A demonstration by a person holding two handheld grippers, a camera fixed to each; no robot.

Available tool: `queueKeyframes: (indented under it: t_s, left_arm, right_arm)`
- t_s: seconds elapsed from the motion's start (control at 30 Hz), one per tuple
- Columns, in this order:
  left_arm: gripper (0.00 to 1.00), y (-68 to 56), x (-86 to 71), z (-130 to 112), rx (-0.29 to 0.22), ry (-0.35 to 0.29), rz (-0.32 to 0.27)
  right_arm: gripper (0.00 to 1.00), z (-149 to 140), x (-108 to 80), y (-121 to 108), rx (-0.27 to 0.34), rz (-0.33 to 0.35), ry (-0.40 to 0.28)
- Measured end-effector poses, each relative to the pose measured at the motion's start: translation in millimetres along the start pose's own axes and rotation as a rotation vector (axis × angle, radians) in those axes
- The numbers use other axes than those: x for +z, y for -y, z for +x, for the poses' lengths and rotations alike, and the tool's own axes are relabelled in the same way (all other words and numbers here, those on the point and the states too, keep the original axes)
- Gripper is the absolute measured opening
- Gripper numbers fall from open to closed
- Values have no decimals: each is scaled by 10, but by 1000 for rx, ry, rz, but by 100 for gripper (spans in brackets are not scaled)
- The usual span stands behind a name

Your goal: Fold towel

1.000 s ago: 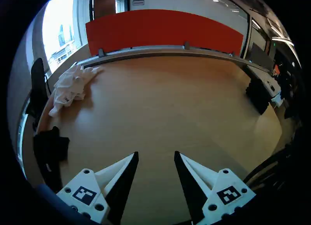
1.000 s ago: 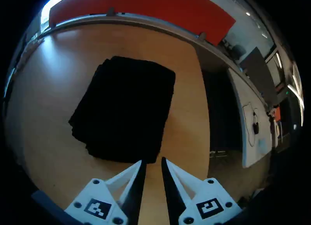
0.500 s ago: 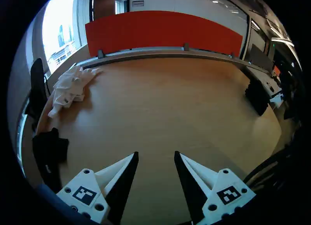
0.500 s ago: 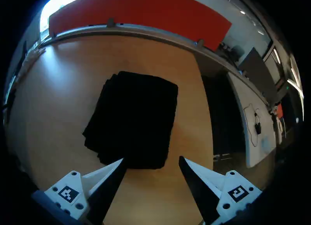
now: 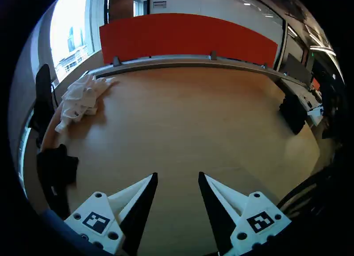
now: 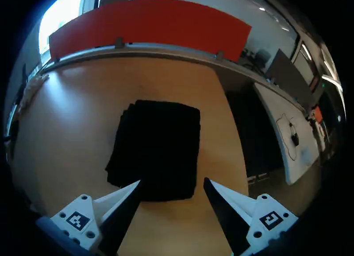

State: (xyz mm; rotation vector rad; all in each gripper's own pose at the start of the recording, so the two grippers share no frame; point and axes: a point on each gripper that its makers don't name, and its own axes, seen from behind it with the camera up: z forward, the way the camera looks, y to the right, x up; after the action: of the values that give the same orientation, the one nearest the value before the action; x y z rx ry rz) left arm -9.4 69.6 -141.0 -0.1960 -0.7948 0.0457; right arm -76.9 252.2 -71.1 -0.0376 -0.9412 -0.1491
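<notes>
Here's the right gripper, fingers spread wide with nothing between them, hanging over the wooden table. The black towel lies flat in front of it as a neat folded rectangle. Its far edge runs roughly parallel to the red screen, well short of it, with bare wood between the two. The towel's near edge sits right at the fingertips; whether they touch the cloth, I can't tell. Layered edges show down the towel's left side. Beyond the screen's right end, off the table, a white desk carries a dark cable.

Over to the left gripper: its jaws are parted to a moderate gap, also empty, pointing across open wood toward the middle of the red screen. Near the screen's left end, a crumpled white cloth is heaped on the table, close to the rail under the screen. Farther from the screen on that same side, a dark garment hangs at the table's edge, and a black chair stands just past the white heap.
</notes>
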Motion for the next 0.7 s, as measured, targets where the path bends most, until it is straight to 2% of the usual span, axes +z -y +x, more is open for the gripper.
queueKeyframes:
  t_s: [0.27,0.7]
  left_arm:
    - [67,-7,6,27,5,-2,0]
    - [67,19,5,74,1,-9,4]
  right_arm:
    - [100,149,-68,52,84,-5,-73]
    - [100,393,-136,156,133,-14,-192]
